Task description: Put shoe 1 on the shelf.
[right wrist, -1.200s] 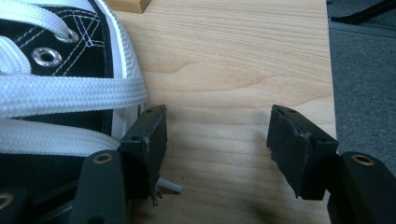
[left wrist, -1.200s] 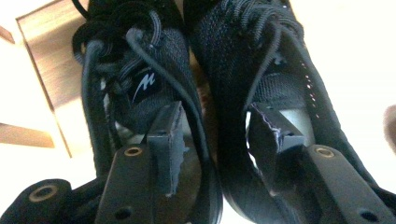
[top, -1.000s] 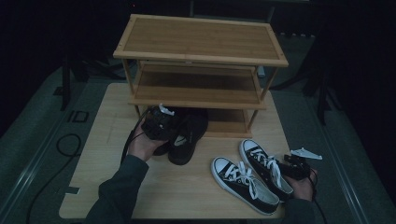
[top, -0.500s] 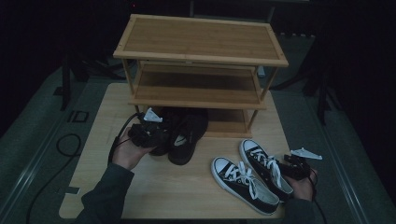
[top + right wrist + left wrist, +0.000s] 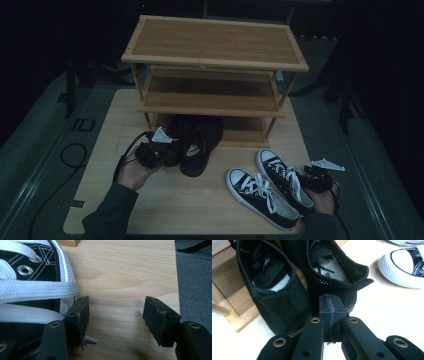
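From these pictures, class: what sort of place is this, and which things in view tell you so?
Probably a dim indoor test or demo space staged like a home entryway. A three-tier wooden shoe rack stands on a small wooden table, with black shoes and black-and-white sneakers in front, and dark stands around it.

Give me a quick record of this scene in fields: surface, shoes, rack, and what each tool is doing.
surface: wooden table
rack: three-tier wooden shoe rack, shelves bare
black shoes: toes under the lowest shelf
sneakers: black and white, front right of table
left tool: jaws have just been closing, now shut, behind the black shoes' heels
right tool: open, beside a sneaker
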The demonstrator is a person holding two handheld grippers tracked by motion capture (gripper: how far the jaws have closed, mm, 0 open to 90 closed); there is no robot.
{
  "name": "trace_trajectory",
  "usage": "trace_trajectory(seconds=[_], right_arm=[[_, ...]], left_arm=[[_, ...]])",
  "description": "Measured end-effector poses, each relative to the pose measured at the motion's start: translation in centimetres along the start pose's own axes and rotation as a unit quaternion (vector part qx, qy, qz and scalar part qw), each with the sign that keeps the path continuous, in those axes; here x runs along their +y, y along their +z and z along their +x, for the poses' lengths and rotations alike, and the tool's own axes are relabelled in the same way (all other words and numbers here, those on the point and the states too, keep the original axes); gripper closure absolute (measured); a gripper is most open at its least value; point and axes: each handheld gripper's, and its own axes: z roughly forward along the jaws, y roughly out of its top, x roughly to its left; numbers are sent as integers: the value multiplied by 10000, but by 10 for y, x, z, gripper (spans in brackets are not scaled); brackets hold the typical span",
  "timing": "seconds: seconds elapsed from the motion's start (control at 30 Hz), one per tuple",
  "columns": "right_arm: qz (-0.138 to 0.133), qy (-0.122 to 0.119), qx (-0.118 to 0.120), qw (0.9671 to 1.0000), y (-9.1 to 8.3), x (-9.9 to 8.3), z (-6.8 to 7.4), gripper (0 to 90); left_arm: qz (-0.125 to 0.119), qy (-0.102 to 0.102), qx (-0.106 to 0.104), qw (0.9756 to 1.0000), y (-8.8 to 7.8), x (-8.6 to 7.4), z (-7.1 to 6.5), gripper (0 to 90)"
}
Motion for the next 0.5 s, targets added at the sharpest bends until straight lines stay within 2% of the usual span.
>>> trace_trajectory(seconds=[0.23,0.5], right_arm=[[0,-1,-1,10000,0,0,0,375],[1,0,-1,10000,0,0,0,374]], left_arm=[[95,80,-81,9999,16,-10,-8,900],[352,177,-230,9990,39,-20,-19,900]])
